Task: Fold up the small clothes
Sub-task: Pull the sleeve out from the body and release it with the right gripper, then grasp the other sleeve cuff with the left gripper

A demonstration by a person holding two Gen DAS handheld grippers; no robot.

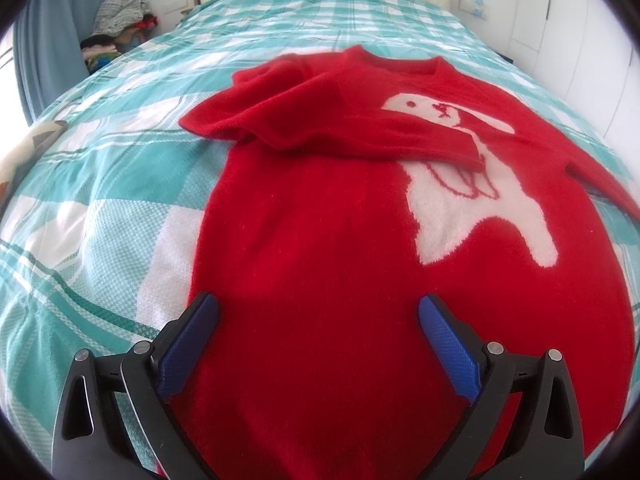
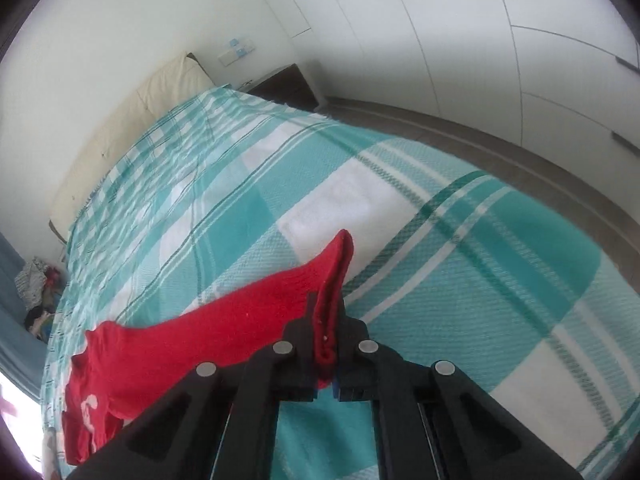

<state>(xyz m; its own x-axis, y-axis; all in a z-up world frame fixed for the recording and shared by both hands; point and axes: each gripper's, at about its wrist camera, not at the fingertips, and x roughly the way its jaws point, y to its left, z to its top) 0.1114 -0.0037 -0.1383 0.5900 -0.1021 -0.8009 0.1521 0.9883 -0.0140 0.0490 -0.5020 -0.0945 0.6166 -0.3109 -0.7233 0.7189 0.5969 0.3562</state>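
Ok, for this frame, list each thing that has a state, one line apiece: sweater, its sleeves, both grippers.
Red sweater: lying flat, front up, on the plaid bedspread.
Left-side sleeve: folded across the chest.
Other sleeve: lifted, cuff pinched.
Left hand-held gripper: open, above the hem, holding nothing.
Right hand-held gripper: shut on the sleeve cuff.

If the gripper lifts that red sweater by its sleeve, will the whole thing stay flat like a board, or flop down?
It will probably flop. The red sweater is soft knit, and one sleeve already lies draped in loose folds across its chest. The sleeve cuff pinched in the right gripper bends and sags, so the body would likely hang and stretch. The open left gripper hovers over the hem.
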